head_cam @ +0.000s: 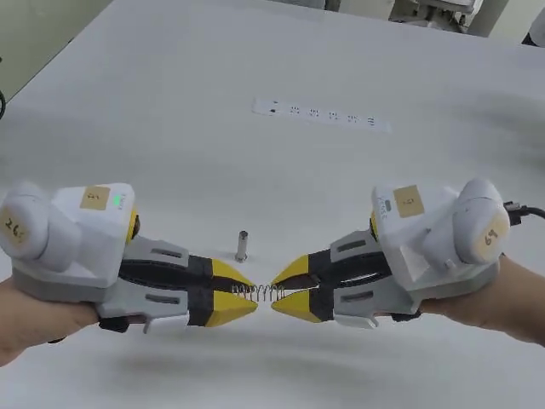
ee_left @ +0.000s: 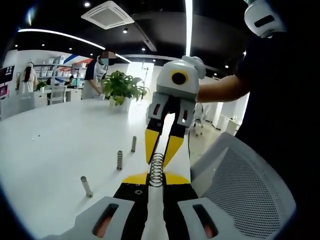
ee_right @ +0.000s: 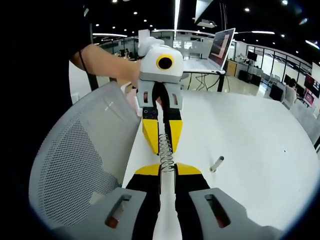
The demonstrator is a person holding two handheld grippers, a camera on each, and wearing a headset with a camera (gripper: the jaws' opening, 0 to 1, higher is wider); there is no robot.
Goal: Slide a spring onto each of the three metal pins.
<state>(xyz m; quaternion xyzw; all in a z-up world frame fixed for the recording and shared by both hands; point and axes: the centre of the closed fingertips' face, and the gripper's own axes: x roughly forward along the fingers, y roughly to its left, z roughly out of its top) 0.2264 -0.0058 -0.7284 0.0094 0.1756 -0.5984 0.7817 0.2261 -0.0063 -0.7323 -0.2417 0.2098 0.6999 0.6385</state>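
Observation:
A small metal spring (head_cam: pixel 263 293) hangs level between my two grippers, just above the white table. My left gripper (head_cam: pixel 249 298) is shut on the spring's left end and my right gripper (head_cam: pixel 277 296) on its right end. In the left gripper view the spring (ee_left: pixel 156 169) rises from my own jaws to the right gripper (ee_left: pixel 160 159). One bare metal pin (head_cam: pixel 242 245) stands upright just beyond the spring. The left gripper view shows a bare pin (ee_left: pixel 86 186) and two more pins (ee_left: pixel 119 160) (ee_left: pixel 133 144) that seem to carry springs. The right gripper view shows one pin (ee_right: pixel 217 164).
A white power strip (head_cam: pixel 322 113) lies further back on the table (head_cam: pixel 128 128). A mesh office chair (ee_left: pixel 245 190) stands at the table's near edge. A potted plant (ee_left: pixel 121 86) and people are at the far side of the room.

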